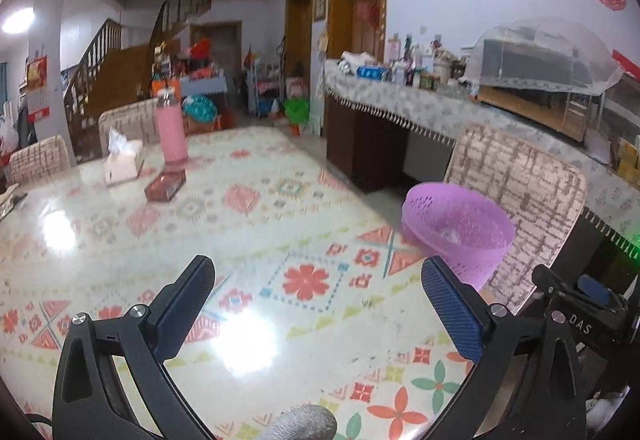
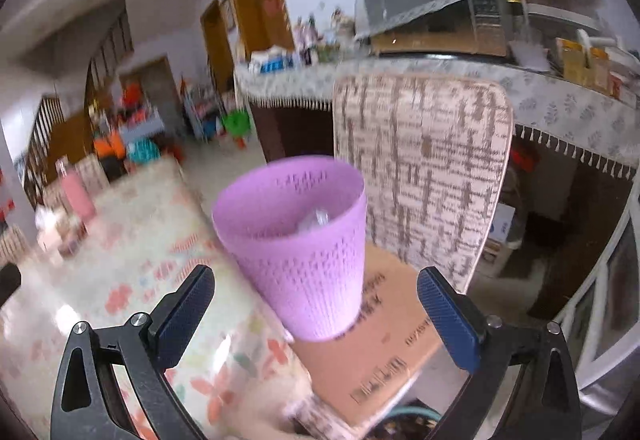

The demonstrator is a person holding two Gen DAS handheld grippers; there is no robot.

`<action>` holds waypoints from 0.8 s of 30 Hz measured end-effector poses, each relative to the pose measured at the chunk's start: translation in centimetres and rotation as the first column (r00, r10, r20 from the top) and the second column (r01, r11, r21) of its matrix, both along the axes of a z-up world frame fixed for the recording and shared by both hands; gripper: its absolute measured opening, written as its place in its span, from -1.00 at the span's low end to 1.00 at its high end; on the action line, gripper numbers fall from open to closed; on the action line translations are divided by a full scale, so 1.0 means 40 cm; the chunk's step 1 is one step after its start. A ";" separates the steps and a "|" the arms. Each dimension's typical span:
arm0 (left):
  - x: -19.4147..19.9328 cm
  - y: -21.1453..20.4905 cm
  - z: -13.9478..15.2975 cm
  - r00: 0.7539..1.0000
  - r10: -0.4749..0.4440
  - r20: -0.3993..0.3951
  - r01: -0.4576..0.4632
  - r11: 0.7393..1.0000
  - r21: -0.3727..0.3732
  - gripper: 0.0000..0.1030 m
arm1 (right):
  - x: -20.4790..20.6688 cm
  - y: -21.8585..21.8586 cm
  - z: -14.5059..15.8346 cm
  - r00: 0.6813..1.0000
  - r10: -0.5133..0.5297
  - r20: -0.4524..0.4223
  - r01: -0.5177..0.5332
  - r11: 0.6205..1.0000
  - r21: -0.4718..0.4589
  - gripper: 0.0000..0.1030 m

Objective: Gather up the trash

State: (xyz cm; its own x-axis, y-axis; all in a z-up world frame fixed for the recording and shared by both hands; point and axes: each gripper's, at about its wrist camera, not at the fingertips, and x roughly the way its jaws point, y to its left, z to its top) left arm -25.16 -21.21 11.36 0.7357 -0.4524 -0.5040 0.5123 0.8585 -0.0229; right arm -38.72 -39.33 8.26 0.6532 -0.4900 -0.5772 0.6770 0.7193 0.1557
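Flowered oilcloth covers the table (image 1: 256,224), its near stretch bare under the left gripper (image 1: 318,302), whose blue-padded fingers stand wide apart with nothing between them. Off the table's right edge, the right gripper (image 2: 316,306) is spread just as wide and empty, the purple basket (image 2: 296,248) upright just beyond its fingertips on a cardboard box (image 2: 376,352), something clear lying inside. Behind it stands a chair (image 2: 424,167); farther back on the table, a pink bottle (image 1: 171,127) and a tissue box (image 1: 122,161).

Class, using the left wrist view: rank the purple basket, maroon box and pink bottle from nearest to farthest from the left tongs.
1. Purple basket, right, off the table's edge.
2. Maroon box, left, on the table.
3. Pink bottle, just behind the box.
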 end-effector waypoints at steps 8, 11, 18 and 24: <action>0.006 -0.033 -0.038 1.000 -0.007 -0.029 0.008 0.999 0.054 0.99 | 0.033 0.021 -0.027 0.996 0.057 -0.068 -0.058 0.998 -0.009 1.00; 0.006 -0.046 -0.053 0.999 -0.015 -0.042 0.018 0.997 0.076 0.99 | 0.048 0.028 -0.040 0.992 0.096 -0.082 -0.095 0.995 0.017 1.00; 0.015 -0.061 -0.078 0.996 -0.030 -0.081 0.038 0.994 0.103 0.99 | 0.057 0.028 -0.050 0.991 0.093 -0.101 -0.090 0.996 0.028 1.00; 0.025 -0.066 -0.093 0.993 -0.038 -0.115 0.051 0.992 0.113 0.99 | 0.058 0.025 -0.053 0.991 0.083 -0.109 -0.080 0.996 0.037 1.00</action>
State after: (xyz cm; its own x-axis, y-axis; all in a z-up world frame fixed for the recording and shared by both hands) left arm -24.16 -23.84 7.64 0.6521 -0.4174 -0.6329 0.5500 0.8350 0.0159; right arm -36.39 -38.34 6.12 0.6217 -0.4175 -0.6627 0.6308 0.7684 0.1077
